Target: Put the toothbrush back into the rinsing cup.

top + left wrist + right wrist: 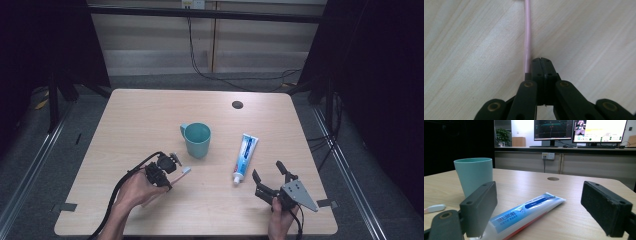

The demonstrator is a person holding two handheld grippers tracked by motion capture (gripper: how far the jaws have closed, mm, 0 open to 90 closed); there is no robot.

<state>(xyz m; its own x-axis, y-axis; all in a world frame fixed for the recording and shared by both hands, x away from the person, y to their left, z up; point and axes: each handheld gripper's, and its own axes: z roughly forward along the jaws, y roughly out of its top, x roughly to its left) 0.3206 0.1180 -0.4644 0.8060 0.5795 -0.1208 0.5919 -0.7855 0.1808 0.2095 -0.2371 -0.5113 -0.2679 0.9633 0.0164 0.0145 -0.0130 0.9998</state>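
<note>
A pink toothbrush (183,173) with a white head lies on the wooden table (150,115), left of centre near the front. My left gripper (168,181) sits over its handle. In the left gripper view the jaws (541,62) are pressed together, and the pink handle (527,37) runs along the outside of the left jaw, not between the pads. A teal cup (196,140) stands upright mid-table. A blue and white toothpaste tube (245,157) lies flat to its right. My right gripper (267,171) stands open just behind the tube's cap end, which lies between its pads (479,207), untouched.
A round dark hole (237,104) is set in the table towards the back. Cables hang behind the far edge. Monitors (579,130) stand on a desk beyond the table. The toothbrush head (435,208) rests near the cup (474,175).
</note>
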